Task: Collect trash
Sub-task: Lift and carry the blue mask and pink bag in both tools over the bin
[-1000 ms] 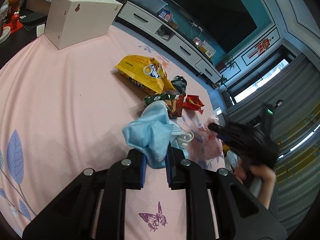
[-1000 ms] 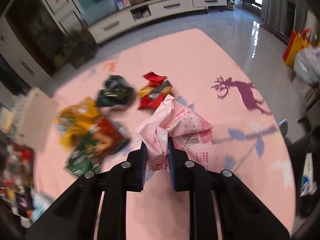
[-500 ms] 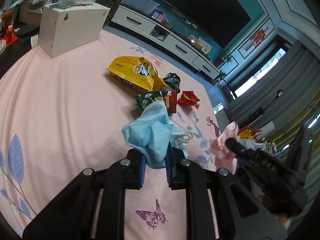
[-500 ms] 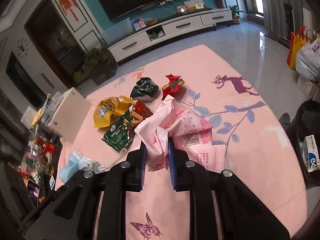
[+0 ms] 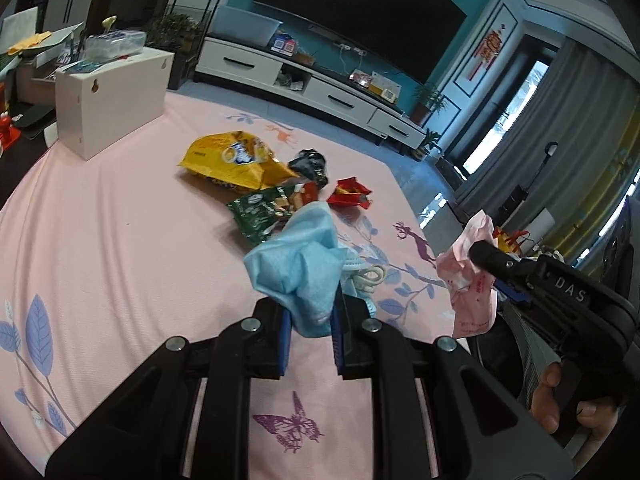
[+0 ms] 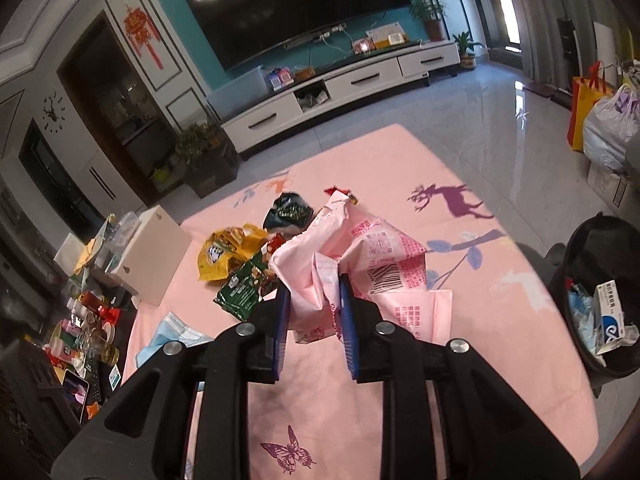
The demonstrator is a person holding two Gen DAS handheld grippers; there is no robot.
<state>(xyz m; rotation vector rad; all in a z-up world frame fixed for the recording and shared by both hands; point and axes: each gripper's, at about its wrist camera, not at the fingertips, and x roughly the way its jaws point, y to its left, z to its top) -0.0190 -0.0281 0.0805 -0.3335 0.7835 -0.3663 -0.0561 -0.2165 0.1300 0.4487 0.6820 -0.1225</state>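
2 grippers' fingers clenched: left (image 5: 308,322) on blue mask (image 5: 298,264), right (image 6: 314,316) on pink wrapper (image 6: 360,264), wrappers (image 5: 256,184) beyond.

Both views are evenly lit by daylight, and detail is sharp with no motion blur. In the right wrist view, ceiling lamps reflect as a cluster of bright spots on the dark television screen (image 6: 296,12) far beyond the fingers, and window light glares off the glossy floor (image 6: 500,120) ahead and to their right. The window (image 5: 516,112) in the left wrist view is overexposed. Fisheye distortion bends straight lines toward the edges; black vignetting fills the corners. Shadows on the pink surface (image 5: 120,240) are faint.
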